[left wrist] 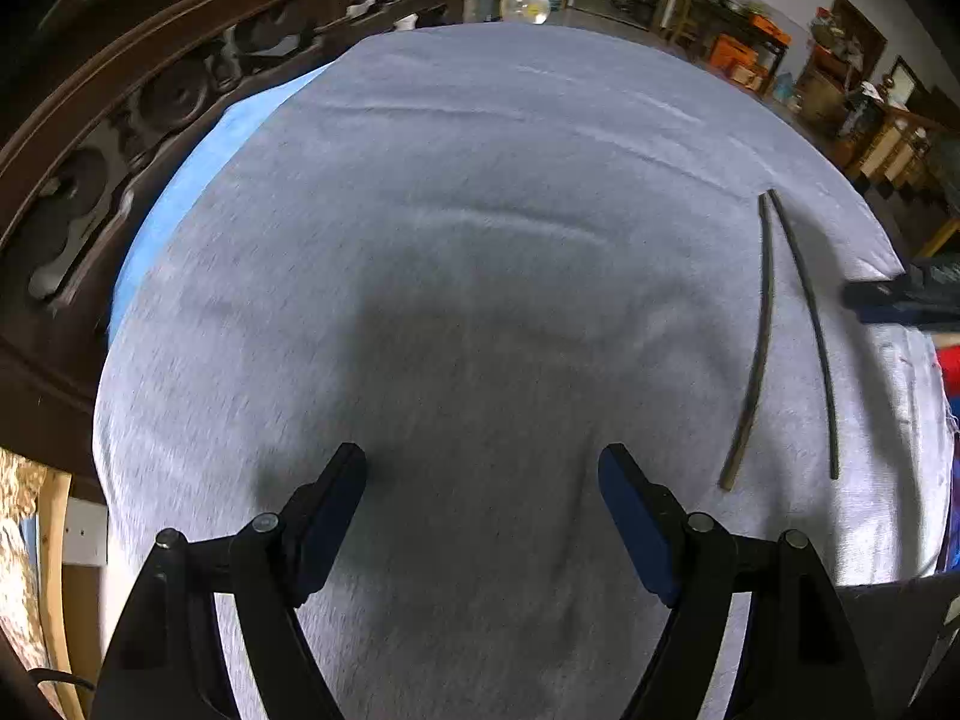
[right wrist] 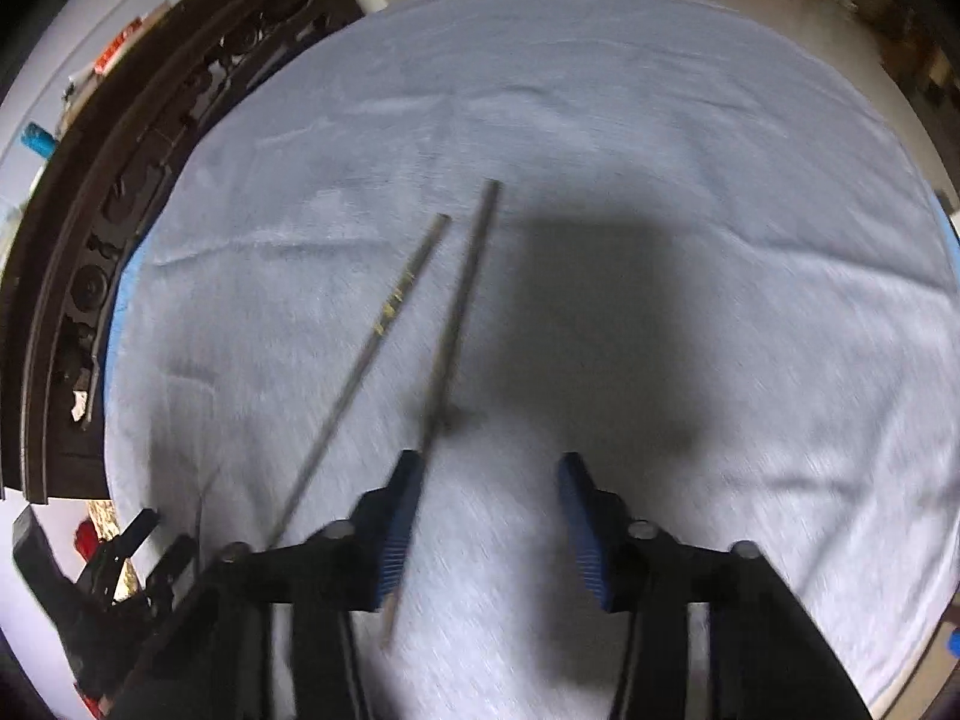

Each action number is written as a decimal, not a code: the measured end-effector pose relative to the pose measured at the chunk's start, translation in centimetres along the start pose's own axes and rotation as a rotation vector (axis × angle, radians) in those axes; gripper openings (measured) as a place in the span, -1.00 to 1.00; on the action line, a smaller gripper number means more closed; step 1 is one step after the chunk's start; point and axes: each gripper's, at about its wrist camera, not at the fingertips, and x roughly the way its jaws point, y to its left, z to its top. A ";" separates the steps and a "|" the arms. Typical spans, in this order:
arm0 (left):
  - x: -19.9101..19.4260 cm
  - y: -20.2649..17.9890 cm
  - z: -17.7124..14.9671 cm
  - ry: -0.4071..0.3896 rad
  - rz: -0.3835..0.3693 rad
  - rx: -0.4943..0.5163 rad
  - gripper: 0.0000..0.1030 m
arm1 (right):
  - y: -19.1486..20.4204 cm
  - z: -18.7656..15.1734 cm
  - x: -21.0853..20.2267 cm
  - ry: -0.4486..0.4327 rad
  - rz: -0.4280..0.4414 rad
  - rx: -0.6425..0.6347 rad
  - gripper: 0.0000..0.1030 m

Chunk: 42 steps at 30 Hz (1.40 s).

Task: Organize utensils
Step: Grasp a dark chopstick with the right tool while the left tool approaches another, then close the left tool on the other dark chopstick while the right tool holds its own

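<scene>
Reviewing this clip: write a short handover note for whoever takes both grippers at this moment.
Left gripper: open, empty, over bare grey cloth.
Right gripper: jaws apart, nothing clamped; one chopstick runs under its left finger.
Other chopstick lies beside it; the two spread apart toward the far ends.
Done: nothing visibly gathered.
Left: pair up the chopsticks; no holder in view.

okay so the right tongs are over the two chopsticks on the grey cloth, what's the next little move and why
Probably shift the right tongs a touch left, so the nearer chopstick sits between the pads. Its lower end now runs past the left pad, not into the gap, and nothing is gripped. The other chopstick lies further left on the grey cloth.
</scene>
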 end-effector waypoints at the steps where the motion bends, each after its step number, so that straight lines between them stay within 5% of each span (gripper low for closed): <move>1: 0.1 -0.2 0.5 -0.001 0.002 0.012 0.55 | 0.5 0.7 0.6 0.009 -0.015 -0.008 -0.14; 5: 0.2 -0.7 2.4 -0.011 0.001 0.038 0.55 | 1.3 2.2 2.0 0.036 -0.042 -0.010 -0.30; 8: 0.5 -1.5 3.9 -0.001 -0.013 0.062 0.55 | 2.0 2.7 2.3 0.041 -0.093 -0.058 -0.81; 9: 0.7 -1.7 4.5 0.006 -0.019 0.076 0.55 | 2.2 2.7 2.3 0.050 -0.097 -0.072 -0.84; 16: 2.0 -6.4 10.1 0.122 -0.099 0.262 0.55 | -1.7 -1.0 0.9 0.138 -0.217 -0.156 -0.87; 22: 3.9 -11.8 14.5 0.291 -0.169 0.359 0.55 | -4.9 -4.4 -0.2 0.217 -0.225 -0.164 -0.87; 28: 6.9 -17.2 16.0 0.418 -0.104 0.457 0.52 | -6.7 -5.7 -0.9 0.206 -0.162 -0.112 -0.86; 36: 9.1 -20.7 15.0 0.490 -0.022 0.554 -0.36 | -7.4 -6.0 -1.5 0.204 -0.152 -0.121 -0.81; 40: 9.6 -21.3 15.1 0.548 -0.012 0.583 -0.41 | -8.4 -5.1 -1.2 0.243 -0.123 -0.093 -0.81; 42: 10.3 -21.7 15.4 0.577 -0.017 0.565 -0.24 | -8.6 -3.5 -0.6 0.260 -0.117 -0.084 -0.78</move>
